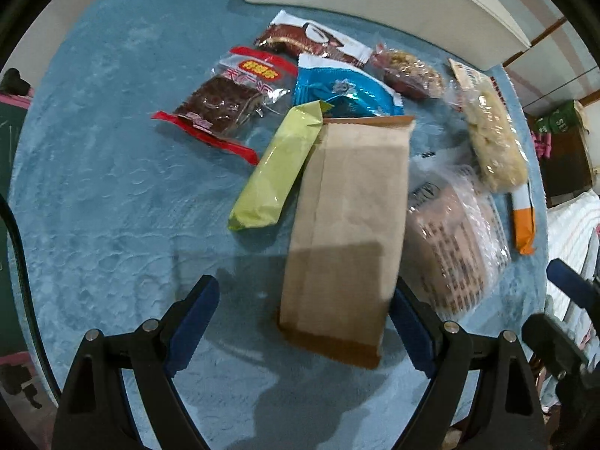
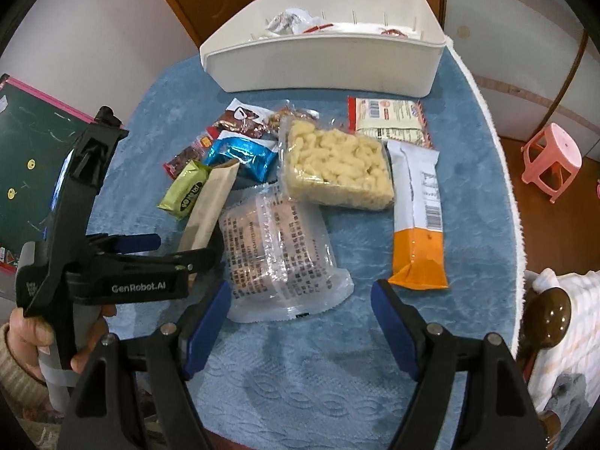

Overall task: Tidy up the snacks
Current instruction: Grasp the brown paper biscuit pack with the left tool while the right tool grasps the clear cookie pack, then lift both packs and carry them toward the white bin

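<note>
Several snack packs lie on a blue cloth [image 1: 112, 187]. My left gripper [image 1: 303, 322] is open, its jaws on either side of the near end of a brown paper pack [image 1: 348, 225], which lies on the cloth; it also shows in the right wrist view [image 2: 210, 206]. A green pack [image 1: 277, 172] lies to its left. My right gripper [image 2: 300, 322] is open and empty, just in front of a clear printed pack [image 2: 277, 251]. A white bin [image 2: 322, 63] with a few packs inside stands at the far edge.
Also on the cloth are a puffed-snack pack [image 2: 337, 168], an orange-white pack [image 2: 420, 221], a blue pack [image 2: 243, 157], a red-trimmed pack [image 1: 221, 108] and a brown-white pack [image 1: 311, 41]. A pink stool [image 2: 551, 165] stands on the floor at right.
</note>
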A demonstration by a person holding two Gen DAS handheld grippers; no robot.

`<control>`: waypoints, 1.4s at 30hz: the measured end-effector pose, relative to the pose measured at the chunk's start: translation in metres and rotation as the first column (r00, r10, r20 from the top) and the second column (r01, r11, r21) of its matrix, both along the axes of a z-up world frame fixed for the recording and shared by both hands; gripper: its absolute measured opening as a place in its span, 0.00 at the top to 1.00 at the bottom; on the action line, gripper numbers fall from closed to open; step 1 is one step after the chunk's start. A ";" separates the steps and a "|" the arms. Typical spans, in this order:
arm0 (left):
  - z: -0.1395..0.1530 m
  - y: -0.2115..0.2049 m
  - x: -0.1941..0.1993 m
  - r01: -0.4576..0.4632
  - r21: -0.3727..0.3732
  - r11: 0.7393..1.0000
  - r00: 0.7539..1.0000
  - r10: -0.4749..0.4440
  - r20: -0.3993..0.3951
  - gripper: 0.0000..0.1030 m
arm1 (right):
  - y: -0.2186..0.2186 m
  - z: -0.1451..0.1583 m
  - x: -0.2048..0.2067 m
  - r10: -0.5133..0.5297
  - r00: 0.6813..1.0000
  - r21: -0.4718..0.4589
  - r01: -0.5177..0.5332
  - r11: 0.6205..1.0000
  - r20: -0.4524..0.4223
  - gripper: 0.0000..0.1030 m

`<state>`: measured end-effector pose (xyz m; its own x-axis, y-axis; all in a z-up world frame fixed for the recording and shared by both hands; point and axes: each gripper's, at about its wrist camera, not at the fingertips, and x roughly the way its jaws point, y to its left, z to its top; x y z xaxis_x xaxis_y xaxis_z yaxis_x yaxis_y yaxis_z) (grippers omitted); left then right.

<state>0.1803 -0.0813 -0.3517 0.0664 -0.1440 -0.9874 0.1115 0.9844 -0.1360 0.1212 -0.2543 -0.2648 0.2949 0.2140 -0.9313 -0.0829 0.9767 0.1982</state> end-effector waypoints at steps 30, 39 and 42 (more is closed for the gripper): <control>0.035 0.013 0.010 0.103 -0.068 0.992 0.992 -0.098 0.083 0.57 | 0.054 -0.065 0.052 0.088 0.991 -0.154 -0.103 0.983 -0.099 0.13; 0.037 0.020 0.003 0.103 -0.109 0.989 0.993 -0.096 0.068 0.90 | 0.042 -0.060 0.045 0.061 0.994 -0.094 -0.069 0.993 -0.087 0.24; 0.036 0.025 0.002 0.092 -0.128 0.988 0.994 -0.084 0.070 0.90 | 0.037 -0.057 0.040 0.056 0.995 -0.083 -0.062 0.995 -0.077 0.26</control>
